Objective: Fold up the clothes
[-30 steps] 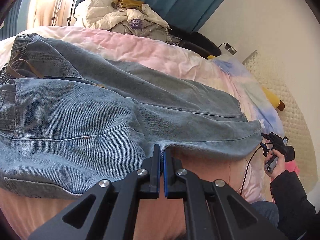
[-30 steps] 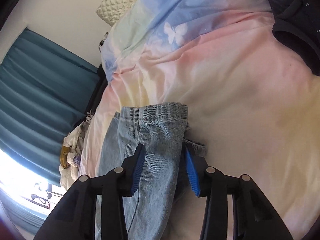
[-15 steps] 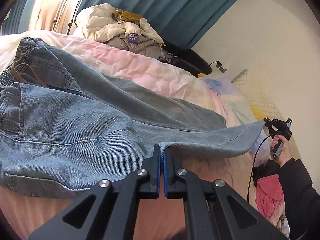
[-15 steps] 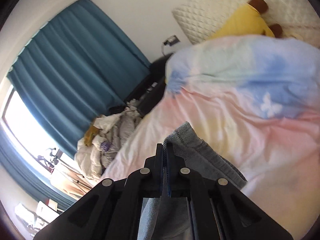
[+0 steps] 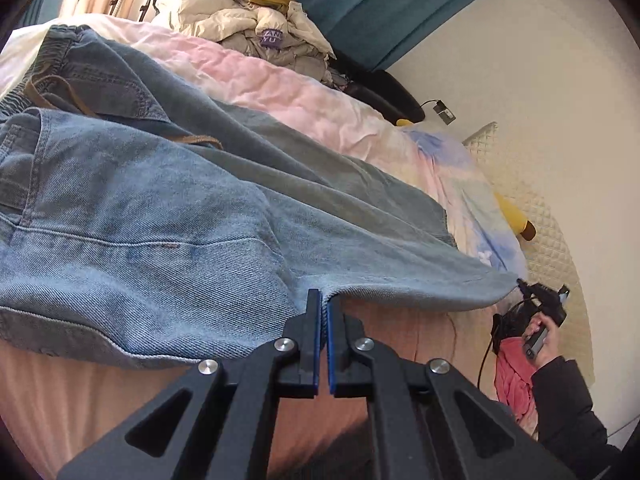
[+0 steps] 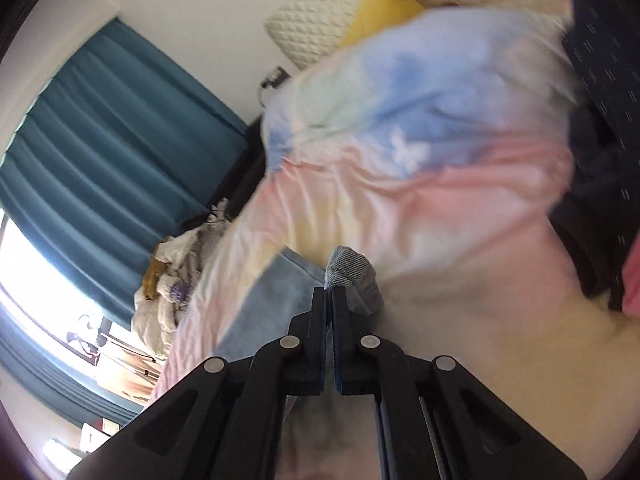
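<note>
Light-blue denim jeans [image 5: 168, 216] lie spread across the bed, hem edge raised

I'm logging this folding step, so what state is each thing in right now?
jeans: spread on the bed, near edge lifted, unfolded.
left gripper: shut on the jeans' edge.
right gripper: shut on the jeans' hem.
duvet: spread, wrinkled.
curtain: drawn partway, window showing beside it.
clothes pile: heaped, unfolded.

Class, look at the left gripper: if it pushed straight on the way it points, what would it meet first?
The left gripper is already shut on the edge of the jeans, so it would press into that denim first, probably with the pink bedcover beyond.
</note>
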The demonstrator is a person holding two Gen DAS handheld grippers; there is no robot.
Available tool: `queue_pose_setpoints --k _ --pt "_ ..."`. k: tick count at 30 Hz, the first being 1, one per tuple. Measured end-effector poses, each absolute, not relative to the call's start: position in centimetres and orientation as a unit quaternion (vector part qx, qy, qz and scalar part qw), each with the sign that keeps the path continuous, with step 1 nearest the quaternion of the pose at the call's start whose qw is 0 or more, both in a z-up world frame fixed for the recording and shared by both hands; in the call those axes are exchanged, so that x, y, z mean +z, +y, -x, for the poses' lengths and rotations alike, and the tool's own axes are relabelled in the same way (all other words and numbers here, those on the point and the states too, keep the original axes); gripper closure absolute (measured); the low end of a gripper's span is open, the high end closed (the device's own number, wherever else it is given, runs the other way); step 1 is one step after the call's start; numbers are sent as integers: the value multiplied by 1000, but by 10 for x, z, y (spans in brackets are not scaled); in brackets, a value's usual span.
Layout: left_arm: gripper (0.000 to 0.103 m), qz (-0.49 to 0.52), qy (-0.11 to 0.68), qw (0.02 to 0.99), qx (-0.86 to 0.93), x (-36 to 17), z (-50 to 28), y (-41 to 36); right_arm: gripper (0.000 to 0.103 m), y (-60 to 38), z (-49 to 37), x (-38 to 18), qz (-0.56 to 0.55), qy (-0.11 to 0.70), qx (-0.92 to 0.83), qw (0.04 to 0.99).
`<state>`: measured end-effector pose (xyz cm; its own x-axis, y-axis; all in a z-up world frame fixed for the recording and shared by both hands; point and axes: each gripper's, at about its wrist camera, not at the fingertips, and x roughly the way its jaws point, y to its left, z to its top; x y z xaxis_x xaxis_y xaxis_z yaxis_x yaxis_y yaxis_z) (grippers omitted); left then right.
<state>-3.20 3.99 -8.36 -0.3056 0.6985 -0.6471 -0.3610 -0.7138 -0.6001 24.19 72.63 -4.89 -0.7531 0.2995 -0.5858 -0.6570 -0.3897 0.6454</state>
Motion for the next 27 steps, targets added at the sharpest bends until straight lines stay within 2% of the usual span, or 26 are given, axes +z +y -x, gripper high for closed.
queue_pose_setpoints --k 4,10,15,19,24,27 --pt "101 506 -157 328 782 -96 28 46 102 727 -275 -114 212 505 775 316" --pt "100 533 -147 304 776 -109 25 48 102 722 -286 -136 237 496 773 317" --pt "89 571 -160 285 753 -108 23 37 101 719 -284 -127 249 483 777 317" --pt "58 573 -236 284 731 -88 18 3 100 716 -283 -124 259 477 778 318" --pt "48 568 -320 241 719 -66 13 -68 97 712 -286 -126 263 488 772 312" --pt "48 582 -350 184 710 -72 18 -114 96 708 -289 -127 264 496 767 308"
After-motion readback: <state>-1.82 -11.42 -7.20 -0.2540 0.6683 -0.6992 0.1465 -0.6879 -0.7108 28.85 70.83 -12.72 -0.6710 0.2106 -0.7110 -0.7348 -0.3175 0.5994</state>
